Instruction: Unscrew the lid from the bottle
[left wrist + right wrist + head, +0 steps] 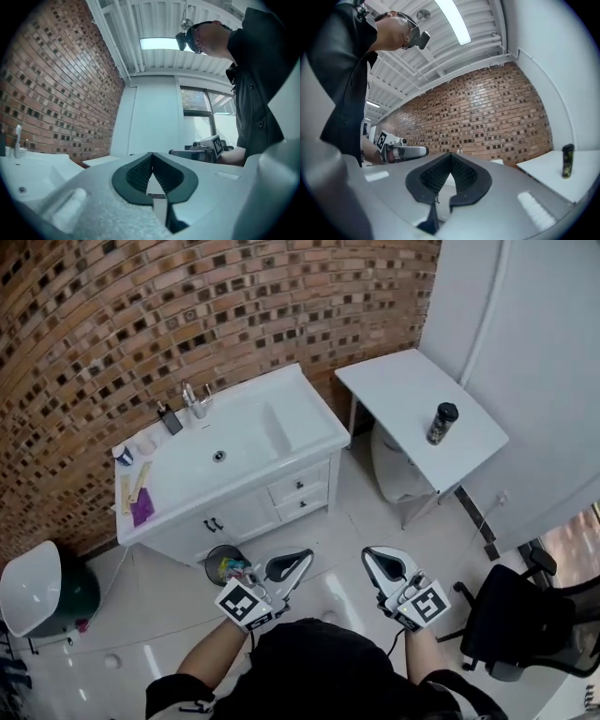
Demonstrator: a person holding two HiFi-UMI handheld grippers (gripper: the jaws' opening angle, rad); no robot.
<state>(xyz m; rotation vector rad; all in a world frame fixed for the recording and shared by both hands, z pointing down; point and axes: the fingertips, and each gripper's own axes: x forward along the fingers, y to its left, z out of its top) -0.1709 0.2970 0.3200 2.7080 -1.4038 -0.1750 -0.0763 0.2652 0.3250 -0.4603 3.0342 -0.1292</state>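
Bottle point(442, 424): a slim dark cylinder with a mottled yellowish-green band round its body and a black lid point(446, 411) screwed on top. It stands upright, long axis vertical and lid uppermost. The right gripper view confirms this, showing it straight on its base.

It sits on a white worktop point(394, 390) at the far right of the room, toward that worktop's right end and close to its near edge. The surface around it is bare. The worktop stands against a white wall, just right of a white sink vanity point(234, 451) with a chrome faucet point(195, 401). A brick wall point(187, 306) runs behind the vanity.

The left gripper point(298, 561) and right gripper point(375, 559) are held side by side over the glossy floor point(169, 615), near the person's body. Both are well apart from the bottle and point roughly level toward the far side of the room. Each gripper's own view shows its ribbed black pads pressed together at the tips with nothing between them, so both are closed and empty.

A small waste bin point(225, 563) stands at the foot of the vanity, just left of the left gripper. A black office chair point(511, 615) is at the near right, and a green bin with a white lid point(37, 587) is at the near left.
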